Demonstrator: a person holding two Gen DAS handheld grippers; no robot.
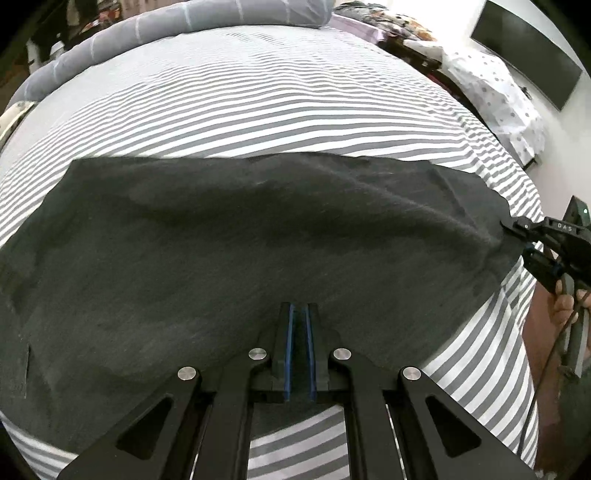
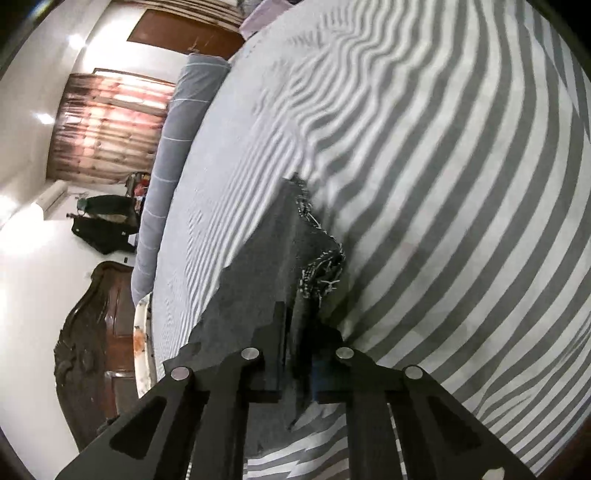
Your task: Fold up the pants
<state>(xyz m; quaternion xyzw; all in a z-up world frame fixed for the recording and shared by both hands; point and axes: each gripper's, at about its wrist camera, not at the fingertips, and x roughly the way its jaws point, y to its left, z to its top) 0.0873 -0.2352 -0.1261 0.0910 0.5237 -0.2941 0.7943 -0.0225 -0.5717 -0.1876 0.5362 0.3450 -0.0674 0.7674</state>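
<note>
Dark grey pants lie spread across the grey-and-white striped bedsheet. My left gripper is shut on the near edge of the pants, with the cloth pinched between its blue pads. My right gripper shows at the far right in the left wrist view, shut on the frayed leg end of the pants. In the right wrist view the same gripper holds the dark cloth between its fingers, and the frayed hem hangs just beyond them over the striped sheet.
A grey bolster lies along the far side of the bed. A heap of clothes and a spotted white cloth sit at the right, below a dark wall screen. A carved wooden bed end shows at the left.
</note>
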